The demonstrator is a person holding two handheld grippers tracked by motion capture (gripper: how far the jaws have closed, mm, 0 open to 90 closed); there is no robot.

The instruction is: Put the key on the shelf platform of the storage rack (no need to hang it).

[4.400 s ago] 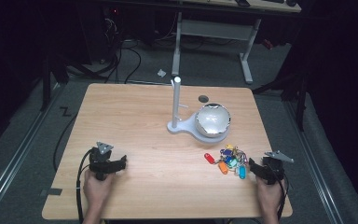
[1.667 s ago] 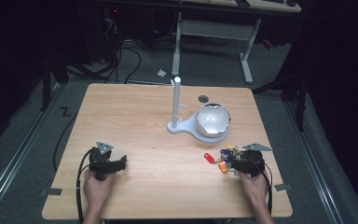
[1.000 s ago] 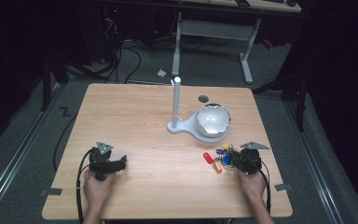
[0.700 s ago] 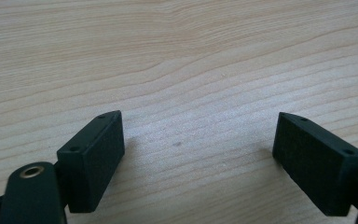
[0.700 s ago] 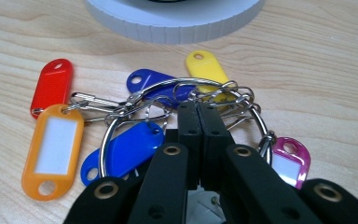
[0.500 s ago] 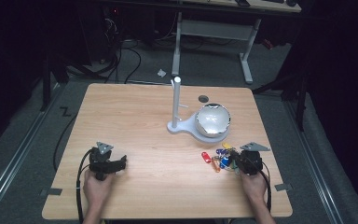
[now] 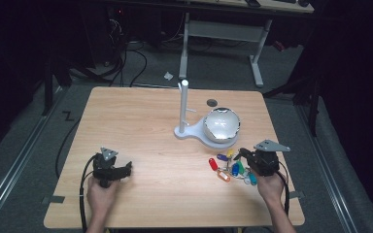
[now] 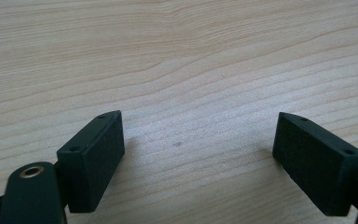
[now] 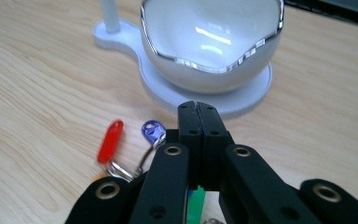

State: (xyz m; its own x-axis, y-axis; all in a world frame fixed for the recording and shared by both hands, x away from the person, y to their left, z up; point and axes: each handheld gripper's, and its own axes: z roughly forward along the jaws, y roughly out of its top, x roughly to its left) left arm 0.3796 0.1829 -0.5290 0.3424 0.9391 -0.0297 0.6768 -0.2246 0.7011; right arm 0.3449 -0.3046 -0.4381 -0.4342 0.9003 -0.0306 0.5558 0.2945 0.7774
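Observation:
A bunch of coloured key tags [image 7: 230, 167] lies on the wooden table [image 7: 141, 116], in front of a white stand with a shiny bowl [image 7: 221, 124] and an upright post [image 7: 184, 104]. My right gripper [image 7: 241, 153] sits over the bunch's right side with its jaws pressed together. In the right gripper view the shut gripper [image 9: 198, 105] points at the bowl [image 9: 209, 37]. A red tag [image 9: 110, 140] and a blue tag [image 9: 153, 130] lie to its left, and a green tag [image 9: 196, 205] shows under the jaws. My left gripper [image 7: 126, 167] rests open on bare wood, its gripper [image 8: 200, 144] holding nothing.
A small dark round hole [image 7: 212, 102] sits in the table behind the bowl. Cables trail from both grippers over the near edge. Beyond the table's far edge are a dark floor and white desk legs [image 7: 257, 53].
My right gripper has moved left from the table's right side onto the bunch of key tags, which has shifted a little to the left. The left gripper has stayed put.

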